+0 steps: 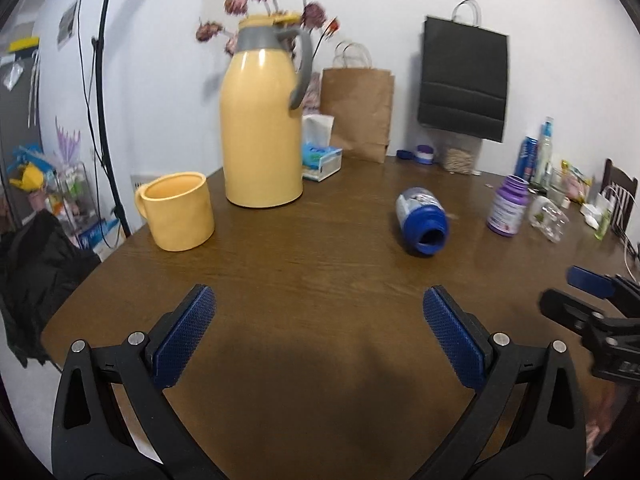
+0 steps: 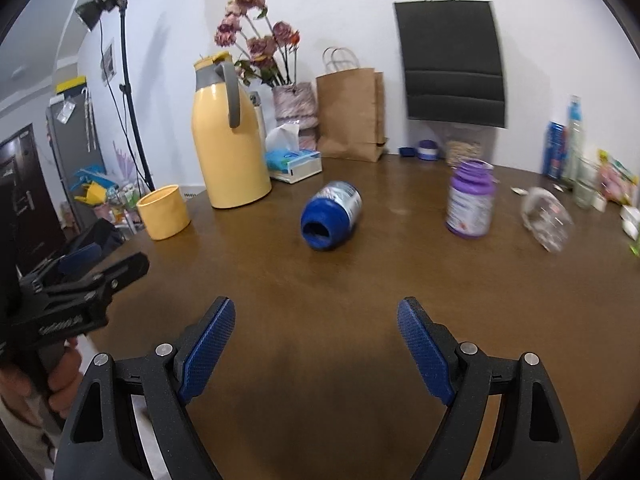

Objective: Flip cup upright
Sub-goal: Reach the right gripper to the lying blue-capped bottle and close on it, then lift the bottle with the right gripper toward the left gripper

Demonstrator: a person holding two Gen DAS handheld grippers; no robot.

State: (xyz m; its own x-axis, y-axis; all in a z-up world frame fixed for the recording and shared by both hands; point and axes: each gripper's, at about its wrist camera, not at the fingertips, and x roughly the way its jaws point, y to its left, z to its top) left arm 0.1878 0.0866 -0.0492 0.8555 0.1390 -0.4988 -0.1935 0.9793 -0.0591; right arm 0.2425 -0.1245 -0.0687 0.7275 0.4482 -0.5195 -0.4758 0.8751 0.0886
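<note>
A yellow mug stands upright, mouth up, at the table's left edge; it also shows in the right wrist view. A clear glass cup lies on its side at the right of the table, also in the left wrist view. My left gripper is open and empty above the near table, short of the mug. My right gripper is open and empty, well short of the clear cup.
A tall yellow thermos jug stands behind the mug. A blue bottle lies on its side mid-table. A purple bottle stands upright to its right. Paper bags, a tissue box and bottles line the wall.
</note>
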